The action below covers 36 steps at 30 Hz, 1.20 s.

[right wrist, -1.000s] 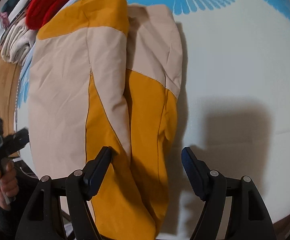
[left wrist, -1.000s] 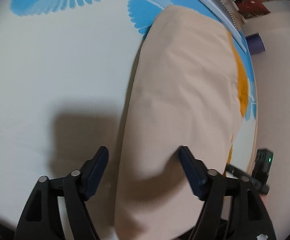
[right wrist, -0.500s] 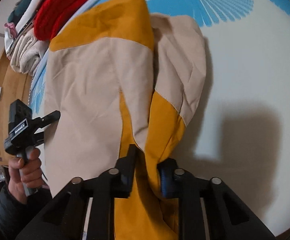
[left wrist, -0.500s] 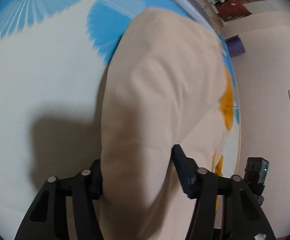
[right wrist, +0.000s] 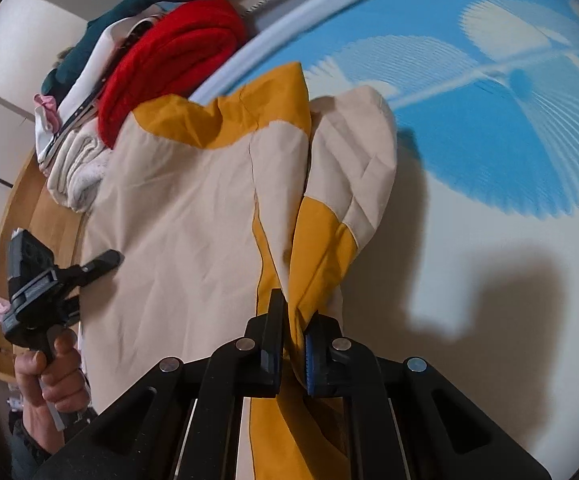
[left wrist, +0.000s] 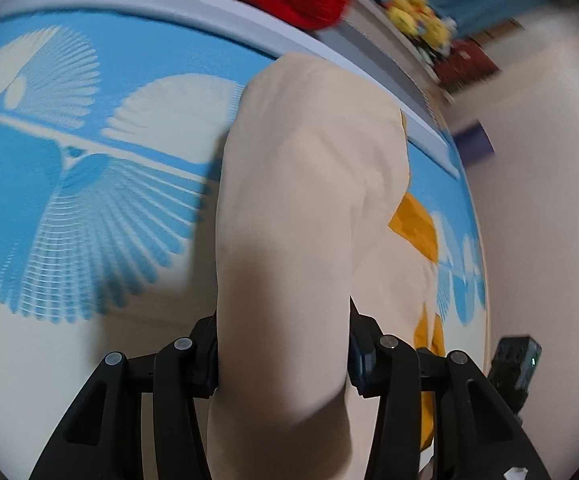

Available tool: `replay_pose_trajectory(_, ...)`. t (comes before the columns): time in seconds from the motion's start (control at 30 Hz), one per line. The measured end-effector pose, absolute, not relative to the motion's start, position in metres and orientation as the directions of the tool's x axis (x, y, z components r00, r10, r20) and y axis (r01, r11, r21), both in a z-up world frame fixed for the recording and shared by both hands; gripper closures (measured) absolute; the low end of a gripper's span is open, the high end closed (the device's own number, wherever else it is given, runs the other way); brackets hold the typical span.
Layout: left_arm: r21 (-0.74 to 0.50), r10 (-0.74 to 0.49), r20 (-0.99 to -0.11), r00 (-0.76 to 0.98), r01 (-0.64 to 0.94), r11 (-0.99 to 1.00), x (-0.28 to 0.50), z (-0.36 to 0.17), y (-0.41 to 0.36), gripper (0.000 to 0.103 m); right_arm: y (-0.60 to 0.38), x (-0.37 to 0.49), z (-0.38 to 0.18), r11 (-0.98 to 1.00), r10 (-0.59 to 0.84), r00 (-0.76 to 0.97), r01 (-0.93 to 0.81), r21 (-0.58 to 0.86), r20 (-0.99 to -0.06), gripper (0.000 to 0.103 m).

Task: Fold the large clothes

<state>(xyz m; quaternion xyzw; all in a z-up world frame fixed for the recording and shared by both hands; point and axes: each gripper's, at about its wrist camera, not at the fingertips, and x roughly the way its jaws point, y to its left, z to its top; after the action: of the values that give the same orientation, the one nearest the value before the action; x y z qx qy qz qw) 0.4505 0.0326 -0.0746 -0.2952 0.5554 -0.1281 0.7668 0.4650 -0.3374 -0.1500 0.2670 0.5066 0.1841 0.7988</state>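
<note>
- Fabric of beige-and-mustard garment (right wrist: 193,216) clamped in right hand-held gripper (right wrist: 291,344), jaws still narrowing on the mustard fold.
- Left hand-held gripper (left wrist: 283,354) closing on a thick beige fold.
- Garment on blue-and-white bed sheet (right wrist: 529,128).
- Red clothing (right wrist: 169,56) at 11 o'clock, beyond the garment.

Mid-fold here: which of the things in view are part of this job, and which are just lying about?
In the job:
- beige and orange garment
- left gripper, closing around a thick beige fold
- right gripper, closing on an orange fold
- blue-patterned bed cover underneath

Lying about:
- red knit on the clothes pile
- white folded cloth
- yellow plush toys
</note>
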Motion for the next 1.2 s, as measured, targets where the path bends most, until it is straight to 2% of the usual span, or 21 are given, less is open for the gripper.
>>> replay_pose_trajectory(0.13,-0.598,-0.531,-0.787,0.315,-0.175,0.782,0.454,-0.088,0.050,0.054,-0.321,0.473,-0.144,0.837,0.516,0.406,-0.054,0.544,-0.754,0.093)
replay_pose_trajectory(0.2,-0.579,-0.511,-0.800,0.314,-0.180,0.796,0.455,-0.087,0.057,0.053,-0.326,0.472,-0.145,0.869,0.468,0.389,-0.042,0.493,-0.793,0.085)
replay_pose_trajectory(0.27,-0.551,-0.475,-0.805,0.355,-0.153,0.820,0.448,-0.075,0.066,0.051,-0.333,0.467,-0.142,0.878,0.454,0.382,-0.038,0.477,-0.805,0.079)
replay_pose_trajectory(0.33,-0.560,-0.491,-0.792,0.363,-0.114,0.820,0.443,-0.063,0.075,0.050,-0.343,0.458,-0.141,0.879,0.456,0.364,-0.039,0.476,-0.812,0.076)
replay_pose_trajectory(0.4,-0.571,-0.527,-0.786,0.324,-0.055,0.819,0.438,-0.059,0.067,0.050,-0.351,0.443,-0.141,0.856,0.507,0.312,-0.076,0.511,-0.803,0.060)
replay_pose_trajectory(0.47,-0.529,-0.526,-0.818,0.232,0.054,0.847,0.426,-0.056,0.044,0.050,-0.344,0.431,-0.146,0.852,0.523,0.241,-0.136,0.505,-0.818,0.049)
replay_pose_trajectory(0.53,-0.424,-0.448,-0.886,0.122,0.181,0.888,0.401,-0.067,0.018,0.050,-0.334,0.416,-0.158,0.872,0.478,0.166,-0.211,0.442,-0.863,0.049)
replay_pose_trajectory(0.6,-0.303,-0.335,-0.937,0.104,0.240,0.922,0.386,-0.081,0.003,0.049,-0.332,0.409,-0.170,0.900,0.409,0.140,-0.223,0.374,-0.902,0.049)
replay_pose_trajectory(0.63,-0.213,-0.245,-0.963,0.112,0.244,0.946,0.378,-0.089,-0.001,0.039,-0.334,0.405,-0.175,0.912,0.383,0.131,-0.212,0.351,-0.915,0.049)
replay_pose_trajectory(0.67,-0.188,-0.219,-0.968,0.120,0.226,0.956,0.378,-0.091,-0.001,0.035,-0.336,0.403,-0.176,0.923,0.359,0.133,-0.201,0.329,-0.924,0.049)
replay_pose_trajectory(0.77,-0.160,-0.177,-0.965,0.191,0.100,0.982,0.360,-0.074,0.009,0.037,-0.344,0.395,-0.154,0.968,0.227,0.231,-0.164,0.192,-0.946,0.049)
replay_pose_trajectory(0.87,-0.077,-0.090,-0.932,0.352,0.048,0.996,0.330,-0.026,0.008,0.033,-0.348,0.370,-0.100,0.987,0.127,0.428,-0.146,0.070,-0.895,0.049)
replay_pose_trajectory(0.93,-0.083,-0.091,-0.882,0.462,0.036,0.996,0.294,0.011,0.004,0.011,-0.347,0.347,-0.066,0.989,0.112,0.532,-0.138,0.045,-0.839,0.048)
replay_pose_trajectory(1.0,-0.107,-0.102,-0.831,0.547,0.023,0.994,0.263,0.038,0.003,0.003,-0.342,0.317,-0.034,0.991,0.105,0.621,-0.128,0.031,-0.777,0.043)
replay_pose_trajectory(1.03,-0.113,-0.100,-0.796,0.596,0.016,0.993,0.239,0.051,0.002,0.001,-0.338,0.297,-0.018,0.992,0.104,0.666,-0.119,0.032,-0.739,0.038)
replay_pose_trajectory(1.1,-0.109,-0.085,-0.754,0.652,0.004,0.994,0.208,0.066,-0.002,0.001,-0.333,0.257,0.007,0.995,0.096,0.741,-0.091,0.042,-0.664,0.023)
replay_pose_trajectory(1.2,-0.096,-0.054,-0.728,0.684,-0.024,0.995,0.151,0.068,-0.010,0.001,-0.316,0.196,0.023,0.994,0.109,0.796,-0.089,0.063,-0.595,0.017)
